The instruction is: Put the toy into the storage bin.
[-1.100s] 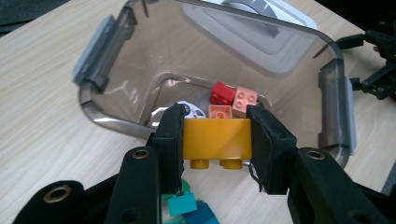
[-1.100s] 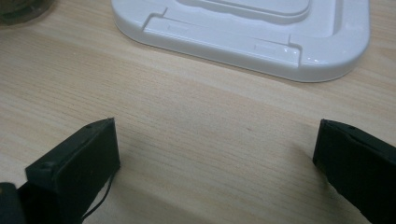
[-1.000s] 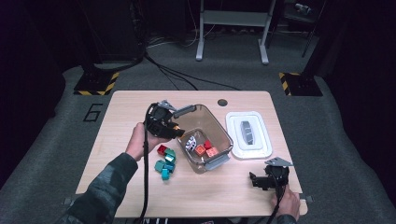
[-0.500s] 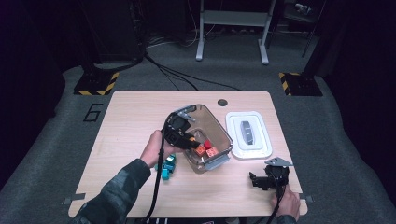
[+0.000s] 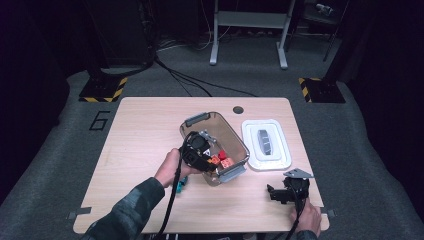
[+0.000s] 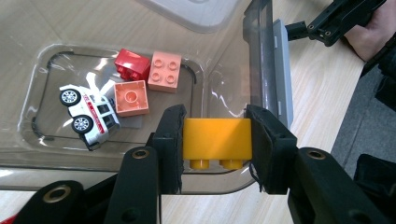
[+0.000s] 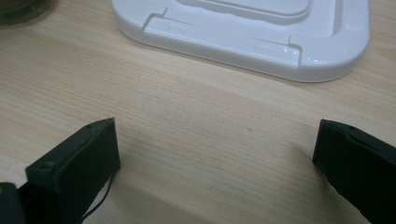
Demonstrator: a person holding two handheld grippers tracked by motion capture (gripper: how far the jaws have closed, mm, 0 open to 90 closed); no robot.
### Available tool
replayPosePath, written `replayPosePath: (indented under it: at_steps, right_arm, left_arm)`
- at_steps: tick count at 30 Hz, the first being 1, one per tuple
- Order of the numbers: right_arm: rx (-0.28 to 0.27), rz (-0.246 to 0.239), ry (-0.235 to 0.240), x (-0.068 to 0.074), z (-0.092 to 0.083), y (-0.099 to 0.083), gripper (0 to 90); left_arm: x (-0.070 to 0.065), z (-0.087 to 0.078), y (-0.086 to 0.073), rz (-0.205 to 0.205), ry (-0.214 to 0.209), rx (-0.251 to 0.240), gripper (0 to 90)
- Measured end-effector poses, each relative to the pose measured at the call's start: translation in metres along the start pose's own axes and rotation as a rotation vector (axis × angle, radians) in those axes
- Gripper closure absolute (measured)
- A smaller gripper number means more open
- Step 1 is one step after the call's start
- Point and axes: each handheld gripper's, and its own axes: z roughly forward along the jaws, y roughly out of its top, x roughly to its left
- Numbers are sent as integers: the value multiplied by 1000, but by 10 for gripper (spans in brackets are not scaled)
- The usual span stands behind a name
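High view
- table: light wood table [image 5: 145, 150] stood on grey floor; a "6" [image 5: 100, 120] was marked on the floor just off its left edge.
- bin: clear smoky bin [image 5: 235, 142] with grey latch tabs sat mid-table, set at an angle.
- lid: white lid [image 5: 252, 130] lay flat just right of the bin, a grey handle at its centre.
- left gripper: left gripper [image 5: 202, 159] hung over the bin's near-left rim, hand behind it, cable trailing to the table's front edge.
- bin contents: red and salmon bricks sat at the bin's near end.
- loose bricks: teal bricks [image 5: 181, 184] lay on the table beside the left hand, outside the bin.
- right gripper: right gripper [image 5: 277, 194] rested near the front right corner, well apart from the bin.

Left gripper view
- jaws: clamped on a yellow brick [image 6: 217, 138], one pad on each side, studs pointing down.
- brick position: held above the bin's near rim, over the inside.
- inside bin: white toy car [image 6: 88, 114] with red markings lay on its side; markings too small to read. A salmon single-stud brick [image 6: 131, 97] touched it, a salmon four-stud brick [image 6: 165, 71] and a red brick [image 6: 132, 64] just beyond.

Right gripper view
- jaws: spread wide, nothing between them, bare wood below.
- ahead: white lid's edge; no writing readable.
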Motion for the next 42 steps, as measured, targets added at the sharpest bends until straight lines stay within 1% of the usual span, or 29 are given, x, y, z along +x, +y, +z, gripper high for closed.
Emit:
replayPosePath:
  at_steps: [2,3,6,8,9,11,12,14,15,17,19,20,22,23,25,27,28,29,30,31,33,35,36,37,38,39,40,42]
  right_arm:
    - [0,0,0,0,0,0,0]
    - [0,0,0,0,0,0,0]
    - [0,0,0,0,0,0,0]
    - [0,0,1,0,0,0,0]
    - [0,0,0,0,0,0,0]
    - [0,1,1,0,0,0,0]
    - [0,3,1,0,0,0,0]
    - [1,1,1,0,0,0,0]
    - [1,1,1,0,0,0,0]
    - [0,1,1,0,0,0,0]
    - [0,2,1,0,0,0,0]
    - [1,1,2,0,0,0,0]
    - [1,2,1,0,0,0,0]
    - [1,2,1,0,0,0,0]
    - [1,1,1,0,0,0,0]
    - [1,2,1,0,0,0,0]
    - [1,2,1,0,0,0,0]
    - [0,3,1,0,0,0,0]
    - [1,2,1,0,0,0,0]
    - [1,2,1,0,0,0,0]
    - [1,2,1,0,0,0,0]
    - [0,3,1,0,0,0,0]
    - [0,2,1,0,0,0,0]
    - [0,2,1,0,0,0,0]
    - [0,3,1,0,0,0,0]
    - [1,1,1,0,0,0,0]
    - [1,1,2,0,0,0,0]
    - [1,1,1,0,0,0,0]
  left_arm:
    - [1,-1,0,-4,1,-5,581]
    - [2,-2,-1,-6,5,-9,554]
    - [5,-9,-3,-24,32,-27,422]
    - [8,-17,-6,-38,50,-50,318]
    - [11,-23,-8,-40,69,-59,292]
    - [17,-34,-14,-59,97,-83,230]
    - [19,-37,-16,-69,105,-96,215]
    - [25,-45,-22,-83,120,-106,194]
    - [29,-49,-28,-92,144,-115,186]
    - [34,-53,-35,-103,168,-126,175]
    - [39,-56,-45,-118,195,-133,165]
    - [42,-57,-49,-126,193,-137,159]
    - [46,-57,-59,-141,230,-143,154]
    - [49,-57,-65,-151,232,-141,154]
    - [53,-55,-75,-159,261,-139,154]
    - [58,-51,-86,-176,277,-140,155]
    - [60,-48,-91,-181,287,-131,158]
    - [62,-44,-95,-190,292,-133,154]
    - [63,-41,-98,-196,290,-127,158]
    - [64,-36,-103,-198,310,-118,157]
    - [67,-29,-109,-210,310,-110,156]
    - [69,-17,-117,-214,331,-92,156]
    - [70,-12,-120,-226,327,-90,156]
    - [72,-6,-124,-234,319,-69,156]
    - [73,-1,-127,-242,326,-67,158]
    - [74,2,-129,-243,327,-60,158]
    - [75,7,-130,-256,323,-56,159]
    - [76,14,-133,-258,336,-40,164]
